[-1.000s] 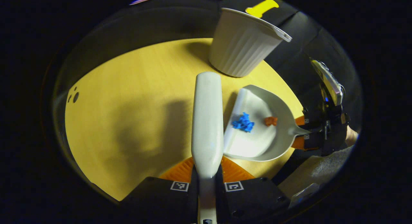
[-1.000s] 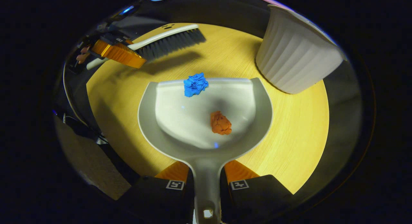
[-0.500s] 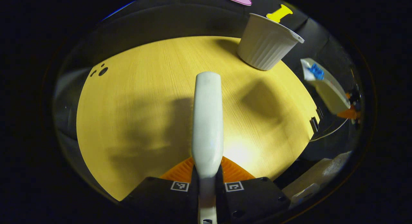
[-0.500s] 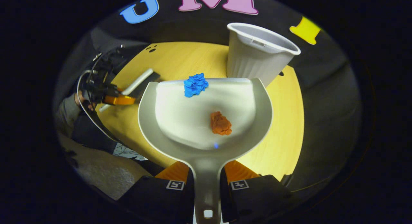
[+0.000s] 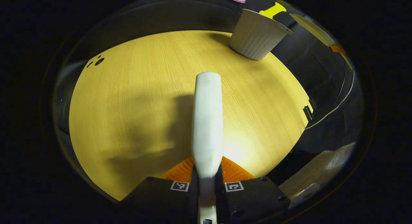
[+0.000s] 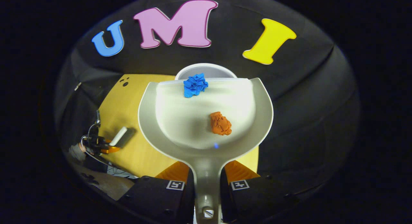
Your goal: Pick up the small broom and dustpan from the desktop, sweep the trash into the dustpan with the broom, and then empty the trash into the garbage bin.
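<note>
My right gripper (image 6: 206,177) is shut on the handle of the white dustpan (image 6: 193,121), held high above the table. A blue paper wad (image 6: 195,85) lies at the pan's front lip and an orange wad (image 6: 220,123) sits near its middle. The rim of the white ribbed bin (image 6: 206,69) peeks out just beyond the lip. My left gripper (image 5: 207,172) is shut on the white broom (image 5: 207,117), whose back points out over the wooden table (image 5: 135,98). The bin (image 5: 257,35) stands at the table's far right, with the dustpan (image 5: 313,31) raised beside it. The left gripper (image 6: 106,148) with the broom (image 6: 118,136) shows far below.
Black cloth walls close in the round table on all sides. A small cluster of dark holes (image 5: 96,61) marks the table's far left. A cable (image 5: 334,105) hangs off the table's right edge above grey floor (image 5: 322,172).
The right gripper has lifted the dustpan off the table and carried it up over the bin, both wads staying in place. The left gripper with the broom has drawn back from the bin.
</note>
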{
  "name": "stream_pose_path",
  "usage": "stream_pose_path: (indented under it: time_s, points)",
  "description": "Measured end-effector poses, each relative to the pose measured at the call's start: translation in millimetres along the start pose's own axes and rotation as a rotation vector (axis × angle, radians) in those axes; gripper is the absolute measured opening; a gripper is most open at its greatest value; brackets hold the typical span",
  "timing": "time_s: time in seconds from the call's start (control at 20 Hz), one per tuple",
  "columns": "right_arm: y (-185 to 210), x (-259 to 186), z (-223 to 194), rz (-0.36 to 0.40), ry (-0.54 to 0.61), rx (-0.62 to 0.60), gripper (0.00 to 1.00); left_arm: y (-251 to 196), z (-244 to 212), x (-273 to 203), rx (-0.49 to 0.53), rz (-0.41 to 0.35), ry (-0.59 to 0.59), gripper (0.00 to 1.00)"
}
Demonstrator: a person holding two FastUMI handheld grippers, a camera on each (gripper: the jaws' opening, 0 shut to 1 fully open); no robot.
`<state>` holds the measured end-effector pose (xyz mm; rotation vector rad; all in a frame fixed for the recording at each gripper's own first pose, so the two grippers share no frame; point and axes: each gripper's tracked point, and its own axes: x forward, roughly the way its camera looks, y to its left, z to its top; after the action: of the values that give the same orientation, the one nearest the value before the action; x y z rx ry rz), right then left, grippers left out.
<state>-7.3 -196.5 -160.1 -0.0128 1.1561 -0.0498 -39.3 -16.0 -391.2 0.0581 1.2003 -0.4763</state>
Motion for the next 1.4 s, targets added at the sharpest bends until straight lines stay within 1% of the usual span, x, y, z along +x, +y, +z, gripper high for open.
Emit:
stream_pose_path:
  time_s: [0.1, 0.25, 0.3, 0.35, 0.45, 0.5, 0.55, 0.6, 0.75, 0.9, 1.05, 1.15, 1.2, 1.25, 1.4]
  points:
    - [-20, 18, 18, -0.059, 0.025, -0.029, 0.37, 4, -1, -3, -0.004, 0.001, -0.006, 0.26]
    - [-41, 31, 37, -0.114, 0.082, -0.089, 0.37, 12, -5, -7, -0.016, 0.01, -0.012, 0.26]
    - [-42, 33, 40, -0.127, 0.103, -0.115, 0.41, 14, -7, -9, -0.026, 0.01, -0.01, 0.26]
    - [-44, 37, 42, -0.137, 0.129, -0.146, 0.36, 17, -9, -9, -0.036, 0.011, -0.01, 0.26]
    - [-47, 38, 54, -0.166, 0.172, -0.215, 0.36, 21, -12, -11, -0.046, 0.013, -0.01, 0.26]
    - [-51, 41, 60, -0.175, 0.193, -0.251, 0.39, 24, -14, -10, -0.051, 0.017, -0.009, 0.26]
    - [-55, 43, 67, -0.189, 0.213, -0.279, 0.36, 25, -15, -10, -0.057, 0.019, -0.007, 0.26]
    - [-57, 44, 70, -0.199, 0.235, -0.305, 0.36, 26, -16, -10, -0.065, 0.019, -0.008, 0.26]
    - [-61, 48, 78, -0.208, 0.311, -0.367, 0.36, 29, -19, -9, -0.074, 0.022, -0.01, 0.26]
    - [-64, 49, 83, -0.238, 0.363, -0.45, 0.36, 29, -20, -9, -0.079, 0.023, -0.01, 0.26]
    - [-57, 52, 89, -0.218, 0.368, -0.483, 0.36, 29, -21, -8, -0.087, 0.027, -0.008, 0.26]
    - [-55, 58, 91, -0.222, 0.368, -0.496, 0.36, 29, -21, -8, -0.089, 0.03, -0.007, 0.26]
    - [-56, 58, 90, -0.223, 0.37, -0.503, 0.34, 30, -21, -7, -0.088, 0.033, -0.008, 0.26]
    - [-57, 58, 89, -0.225, 0.372, -0.507, 0.36, 31, -20, -7, -0.088, 0.034, -0.008, 0.26]
    - [-60, 61, 89, -0.227, 0.35, -0.498, 0.36, 32, -20, -6, -0.095, 0.04, -0.008, 0.26]
